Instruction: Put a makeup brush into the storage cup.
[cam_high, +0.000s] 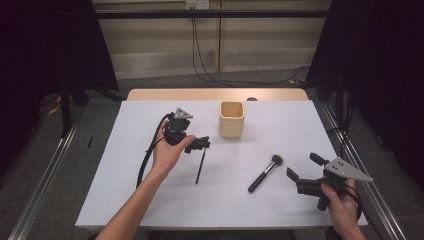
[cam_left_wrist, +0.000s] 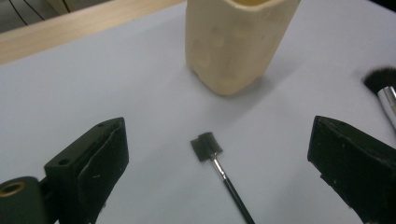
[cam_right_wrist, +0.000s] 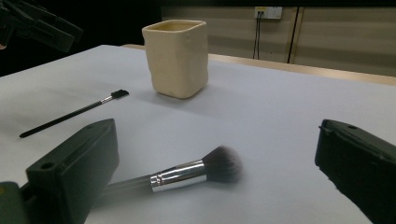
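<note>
In the high view, the right gripper sits nearest, jaws spread and empty, just right of the powder brush. The left gripper hovers over the thin brush, near the beige cup.

In the left gripper view, its 2 jaws gape around the thin brush's head.

In the right gripper view, the powder brush lies between open jaws.

Judging from this, both are at the approach step; next each must lower and close on its brush.

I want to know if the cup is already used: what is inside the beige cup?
The beige cup shows only its bare inner wall near the rim; the bottom is hidden. Both brushes lie outside on the table.
</note>
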